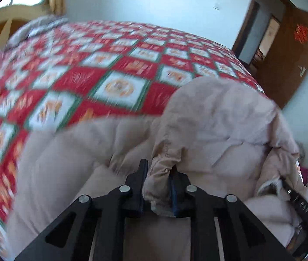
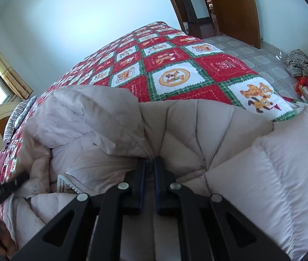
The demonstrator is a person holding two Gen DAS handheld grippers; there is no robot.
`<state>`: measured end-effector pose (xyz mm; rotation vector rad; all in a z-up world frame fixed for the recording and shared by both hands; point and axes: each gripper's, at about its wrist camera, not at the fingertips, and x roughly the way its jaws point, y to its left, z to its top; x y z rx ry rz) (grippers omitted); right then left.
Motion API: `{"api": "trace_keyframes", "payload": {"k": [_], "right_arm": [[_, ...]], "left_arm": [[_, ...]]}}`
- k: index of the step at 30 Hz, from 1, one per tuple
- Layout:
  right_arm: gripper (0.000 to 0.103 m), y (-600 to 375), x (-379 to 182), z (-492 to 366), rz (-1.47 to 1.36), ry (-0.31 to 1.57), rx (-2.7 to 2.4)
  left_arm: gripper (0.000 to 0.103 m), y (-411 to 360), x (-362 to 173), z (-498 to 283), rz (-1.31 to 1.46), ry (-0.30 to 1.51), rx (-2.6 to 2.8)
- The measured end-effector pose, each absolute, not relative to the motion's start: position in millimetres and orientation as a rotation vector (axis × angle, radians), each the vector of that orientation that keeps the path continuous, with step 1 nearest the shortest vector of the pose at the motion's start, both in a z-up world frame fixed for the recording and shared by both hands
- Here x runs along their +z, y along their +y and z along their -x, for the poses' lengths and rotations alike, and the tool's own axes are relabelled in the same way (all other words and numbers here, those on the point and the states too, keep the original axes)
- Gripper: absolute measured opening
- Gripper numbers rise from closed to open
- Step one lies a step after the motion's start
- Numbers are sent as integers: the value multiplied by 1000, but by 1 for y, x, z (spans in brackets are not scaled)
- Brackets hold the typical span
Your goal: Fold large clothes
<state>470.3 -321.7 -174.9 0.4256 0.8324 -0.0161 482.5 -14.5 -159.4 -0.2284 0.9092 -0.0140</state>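
On the near edge of the quilted bed (image 2: 175, 65), the beige padded coat (image 2: 197, 119) lies bunched; left gripper (image 1: 159, 169) clamps its sleeve cuff (image 1: 160, 180), right gripper (image 2: 150, 163) pinches a seam fold.

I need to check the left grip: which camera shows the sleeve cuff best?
The left wrist view: the cuff sits bunched between the left gripper, pads pressing on it, though the frame is motion-blurred. The right wrist view shows no cuff, only the beige padded coat pinched by the right gripper.
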Motion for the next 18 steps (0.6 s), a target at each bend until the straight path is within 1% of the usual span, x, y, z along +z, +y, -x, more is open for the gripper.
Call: {"api": "trace_keyframes", "payload": {"k": [4, 7, 9, 10, 11, 13, 15, 18], "right_arm": [[6, -321, -175, -470, -414, 832, -24], [7, -324, -174, -468, -436, 837, -22], [10, -328, -163, -457, -451, 829, -59], [10, -331, -154, -448, -448, 792, -97], [19, -334, -139, -435, -443, 718, -133], [22, -336, -112, -422, -417, 612, -171], [22, -331, -88, -437, -384, 592, -165], [22, -312, -69, -500, -367, 653, -127]], "left_arm": [[21, -10, -174, -477, 306, 835, -5], [21, 1, -181, -478, 422, 812, -24], [21, 5, -181, -477, 449, 801, -37], [21, 6, -181, -475, 457, 798, -42], [21, 7, -181, -475, 463, 794, -45], [21, 6, -180, -473, 459, 786, -43], [21, 5, -179, -474, 450, 781, -39], [21, 8, -179, -472, 459, 775, -43]]}}
